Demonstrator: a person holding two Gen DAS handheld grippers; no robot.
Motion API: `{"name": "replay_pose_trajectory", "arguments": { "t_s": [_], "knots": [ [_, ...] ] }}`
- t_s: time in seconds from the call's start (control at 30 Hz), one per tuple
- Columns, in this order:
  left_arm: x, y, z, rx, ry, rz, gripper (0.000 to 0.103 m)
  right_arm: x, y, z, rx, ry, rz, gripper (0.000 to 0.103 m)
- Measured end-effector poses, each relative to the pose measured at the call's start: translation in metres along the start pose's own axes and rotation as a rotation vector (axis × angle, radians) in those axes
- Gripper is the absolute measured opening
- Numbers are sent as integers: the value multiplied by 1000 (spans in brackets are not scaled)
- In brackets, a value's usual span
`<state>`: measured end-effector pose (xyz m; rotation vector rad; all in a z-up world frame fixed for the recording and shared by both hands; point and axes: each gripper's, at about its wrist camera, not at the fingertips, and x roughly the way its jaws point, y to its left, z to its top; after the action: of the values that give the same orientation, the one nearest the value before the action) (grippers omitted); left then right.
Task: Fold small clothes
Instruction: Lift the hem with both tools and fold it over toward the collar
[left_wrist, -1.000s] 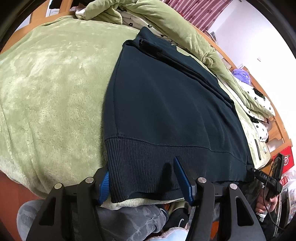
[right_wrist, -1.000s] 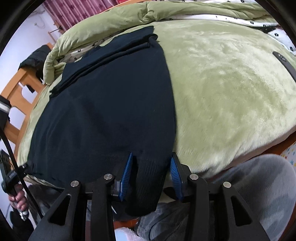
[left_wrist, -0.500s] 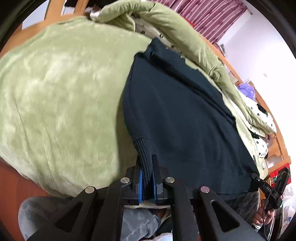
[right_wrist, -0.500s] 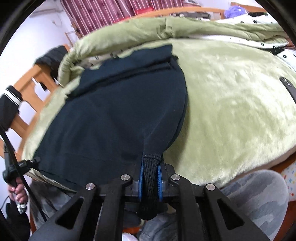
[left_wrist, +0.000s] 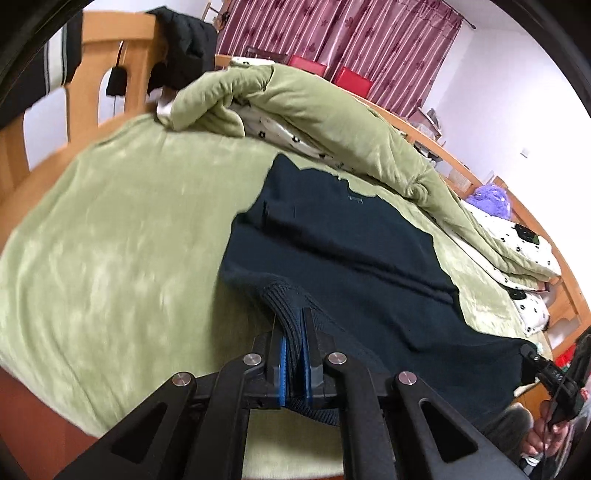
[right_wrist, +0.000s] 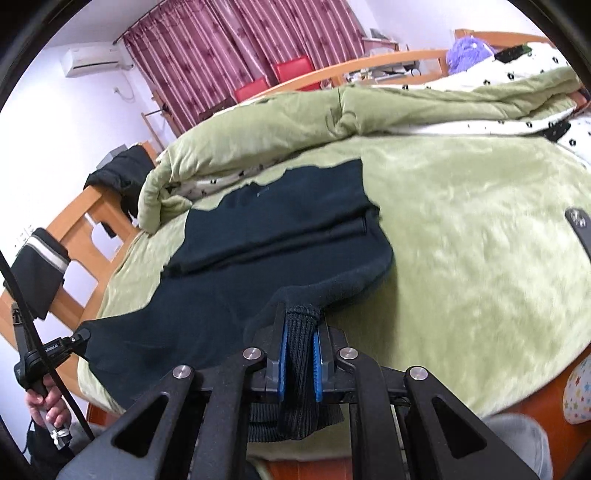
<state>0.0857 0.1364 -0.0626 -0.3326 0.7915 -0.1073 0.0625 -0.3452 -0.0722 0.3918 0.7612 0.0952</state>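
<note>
A dark navy sweater (left_wrist: 369, 258) lies on a green plush blanket (left_wrist: 110, 240) on the bed, sleeves folded across its upper part. My left gripper (left_wrist: 294, 354) is shut on the ribbed hem at the sweater's left corner and holds it lifted off the blanket. My right gripper (right_wrist: 299, 354) is shut on the ribbed hem at the right corner of the sweater (right_wrist: 258, 258), also lifted, with the hem end hanging down between the blue pads (right_wrist: 281, 354). The lower part of the sweater curls up toward both grippers.
A rolled green quilt (left_wrist: 314, 110) with a white dotted lining lies along the far side of the bed. A wooden bed frame (left_wrist: 110, 74) with dark clothes draped on it stands at the left. A black strap (right_wrist: 580, 229) lies on the blanket at the right.
Both grippers closed on the sweater's hem corners, then lifted them and moved forward over the sweater, so the hem now rises off the blanket.
</note>
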Motion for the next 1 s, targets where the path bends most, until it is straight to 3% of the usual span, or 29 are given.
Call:
{"name": "replay_pose_trajectory", "arguments": {
  "t_s": [0.4, 0.67, 1.0],
  "knots": [
    [61, -15, 73, -47, -30, 33, 7, 47, 2, 85, 48, -22, -22, 10],
    [118, -17, 125, -82, -33, 48, 7, 114, -1, 148, 113, -11, -15, 10],
    [192, -18, 156, -66, 18, 84, 7, 191, 0, 185, 68, 22, -61, 10]
  ]
}}
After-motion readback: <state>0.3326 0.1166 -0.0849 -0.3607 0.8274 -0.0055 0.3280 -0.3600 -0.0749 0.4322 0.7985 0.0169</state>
